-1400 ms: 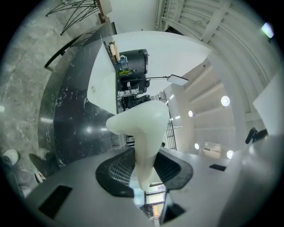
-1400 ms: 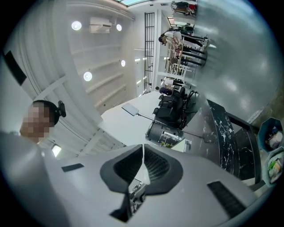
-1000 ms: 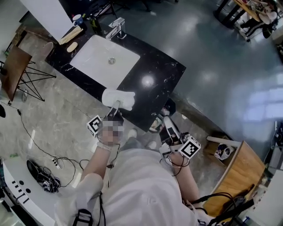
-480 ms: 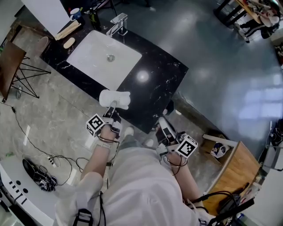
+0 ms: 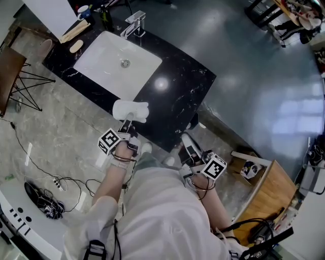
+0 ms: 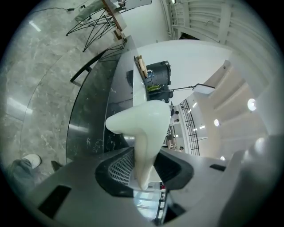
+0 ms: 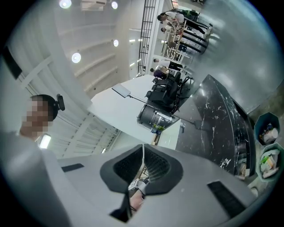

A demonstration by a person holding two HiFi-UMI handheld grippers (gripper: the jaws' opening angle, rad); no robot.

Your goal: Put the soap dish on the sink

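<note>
The white soap dish hangs at the near front edge of the black marble counter, to the right of the white sink basin. My left gripper has the dish's near rim between its pads, and its jaws are opening slightly. In the left gripper view the dish rises from between the gripper's pads, above the counter edge. My right gripper is in front of the counter's right corner, shut and holding nothing. In the right gripper view its pads meet.
A faucet stands behind the basin. A wooden tray, a soap bar and a cup sit at the counter's far left. A chair and cables are on the left, and a wooden bin is on the right.
My left gripper has lowered the soap dish toward the counter's front edge, then held still. My right gripper has drifted a little toward me.
</note>
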